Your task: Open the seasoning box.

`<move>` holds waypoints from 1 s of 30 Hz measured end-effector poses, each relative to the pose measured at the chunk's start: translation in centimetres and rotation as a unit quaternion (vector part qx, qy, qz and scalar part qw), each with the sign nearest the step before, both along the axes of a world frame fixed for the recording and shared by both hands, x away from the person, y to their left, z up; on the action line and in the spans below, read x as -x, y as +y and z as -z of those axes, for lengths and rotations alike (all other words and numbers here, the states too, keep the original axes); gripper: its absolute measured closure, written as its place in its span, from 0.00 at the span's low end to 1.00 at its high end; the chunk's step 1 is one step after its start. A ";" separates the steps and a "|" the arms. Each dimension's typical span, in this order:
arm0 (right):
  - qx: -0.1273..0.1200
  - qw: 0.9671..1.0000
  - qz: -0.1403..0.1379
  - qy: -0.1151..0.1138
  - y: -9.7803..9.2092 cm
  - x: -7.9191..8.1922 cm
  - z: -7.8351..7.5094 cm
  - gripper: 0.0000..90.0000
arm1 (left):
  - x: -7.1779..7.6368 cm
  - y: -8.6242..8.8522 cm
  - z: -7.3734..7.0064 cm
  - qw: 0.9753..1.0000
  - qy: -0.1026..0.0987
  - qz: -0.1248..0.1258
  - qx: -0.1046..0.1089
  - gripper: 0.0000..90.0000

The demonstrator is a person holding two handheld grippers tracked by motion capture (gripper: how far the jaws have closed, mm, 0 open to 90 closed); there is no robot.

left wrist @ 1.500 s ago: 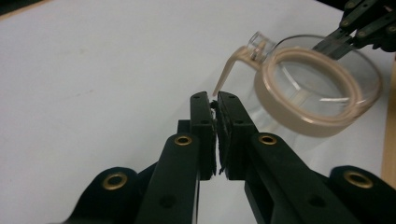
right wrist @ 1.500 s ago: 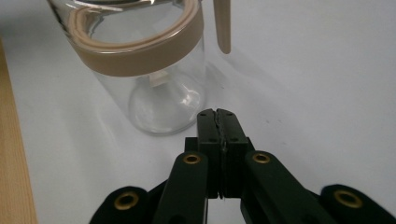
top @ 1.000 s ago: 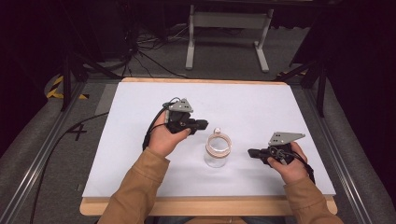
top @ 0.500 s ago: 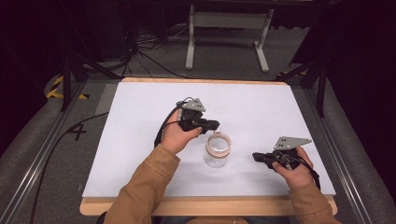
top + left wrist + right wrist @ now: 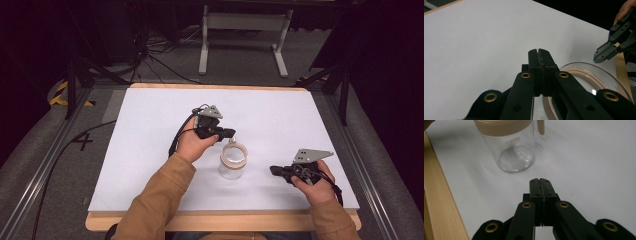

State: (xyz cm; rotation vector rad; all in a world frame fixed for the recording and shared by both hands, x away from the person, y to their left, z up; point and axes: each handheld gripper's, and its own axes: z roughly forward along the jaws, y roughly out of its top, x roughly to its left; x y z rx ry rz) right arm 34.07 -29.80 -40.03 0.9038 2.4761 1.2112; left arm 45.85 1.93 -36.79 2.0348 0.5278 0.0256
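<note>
Both hand-held grippers closed and empty; glass jar upright between them on the desk.

The left hand-held gripper (image 5: 229,133) has its jaws pressed together, tips just above the tan-rimmed mouth of the glass jar (image 5: 233,161). The right hand-held gripper (image 5: 274,170), jaws likewise together and holding nothing, sits low over the white desk (image 5: 150,150), pointing at the jar, near but apart from it.

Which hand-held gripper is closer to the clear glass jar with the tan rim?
Left. The left hand-held gripper hovers right at the far-left edge of the clear glass jar with the tan rim, jaws shut. The right hand-held gripper sits apart on the jar's right, also shut.
</note>
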 end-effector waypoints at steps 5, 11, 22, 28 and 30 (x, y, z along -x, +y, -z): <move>-0.002 1.000 -0.014 -0.007 1.1 0.1 -0.2 1.00 | 0.0 -0.1 0.0 1.000 0.003 0.003 0.001 0.99; -0.012 1.000 -0.025 -0.014 2.1 0.3 -0.6 1.00 | 0.0 -0.1 0.1 1.000 0.005 0.004 0.002 1.00; -0.039 0.997 -0.047 -0.036 4.5 0.4 -1.5 1.00 | -0.2 -0.2 0.2 1.000 0.006 0.004 0.002 1.00; -0.046 0.997 -0.051 -0.040 5.6 0.3 -1.6 1.00 | -0.3 -0.2 0.3 1.000 0.006 0.004 -0.003 1.00; -0.052 0.997 -0.050 -0.043 6.0 0.2 -1.7 1.00 | -0.3 -0.2 0.4 1.000 0.006 0.003 -0.003 1.00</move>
